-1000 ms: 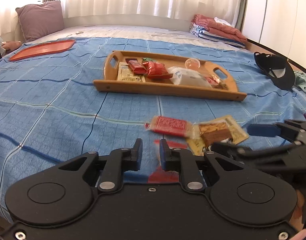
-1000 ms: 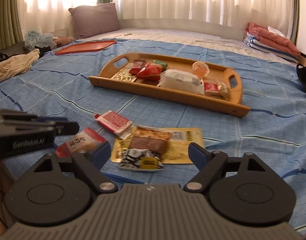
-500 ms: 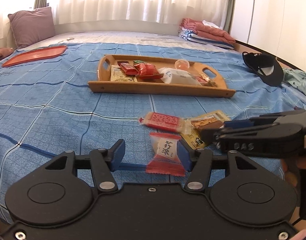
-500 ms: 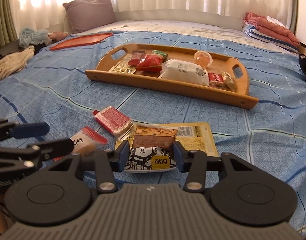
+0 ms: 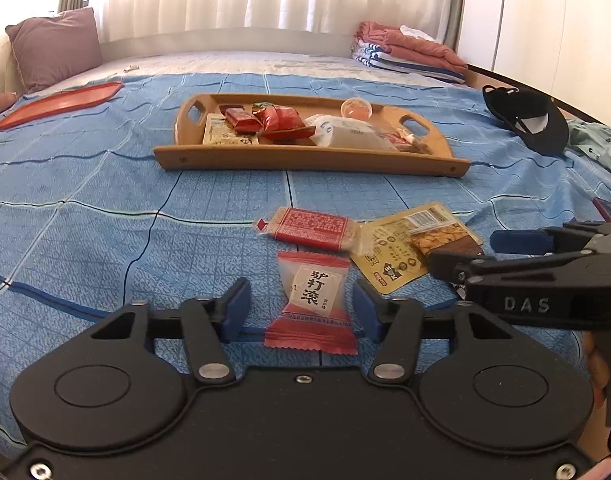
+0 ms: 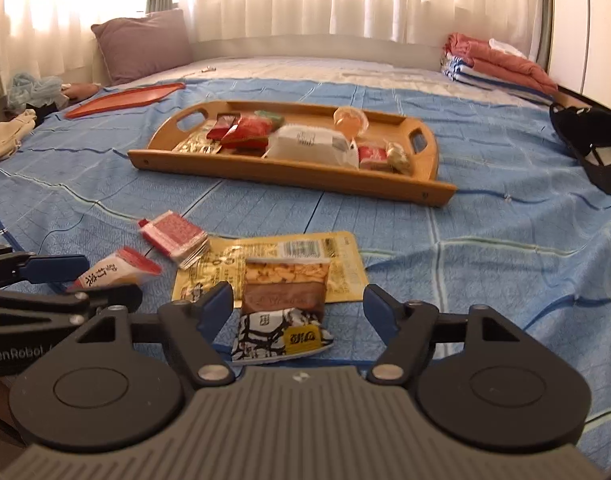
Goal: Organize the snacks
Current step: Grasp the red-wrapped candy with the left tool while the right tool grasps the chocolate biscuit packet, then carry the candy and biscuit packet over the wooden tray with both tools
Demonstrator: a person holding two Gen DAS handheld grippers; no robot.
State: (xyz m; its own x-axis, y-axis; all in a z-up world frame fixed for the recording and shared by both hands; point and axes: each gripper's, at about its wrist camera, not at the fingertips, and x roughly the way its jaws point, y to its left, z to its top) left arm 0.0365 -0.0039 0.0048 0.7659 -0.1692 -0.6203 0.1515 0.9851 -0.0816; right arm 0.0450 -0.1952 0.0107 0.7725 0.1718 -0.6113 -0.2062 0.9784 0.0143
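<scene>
**Operator:** Snacks first: my left gripper has its blue fingers on either side of the red-and-white candy, and its jaws are closing, but there is a gap on both sides and the pads do not press on the wrapper. The candy lies flat on the blue bedspread, on my side of the wooden tray.

**Observer:** And your right one?

**Operator:** My right gripper straddles the brown snack pack. Its jaws are opening, and the fingers stand clear of the pack, so nothing is gripped. That pack lies partly on the flat yellow packet, also on the near side of the tray.

**Observer:** What else lies loose there?

**Operator:** A small red packet sits just beyond the candy, between it and the tray, with one end touching the yellow packet.

**Observer:** And in the tray itself?

**Operator:** Several wrapped snacks: red packets toward its left handle, a large white bag in the middle, a clear round jelly cup behind that bag. Well left of the tray lies an orange tray, with a mauve pillow behind it. To the tray's right is a black cap, and folded bedding is beyond it by the curtain.
</scene>
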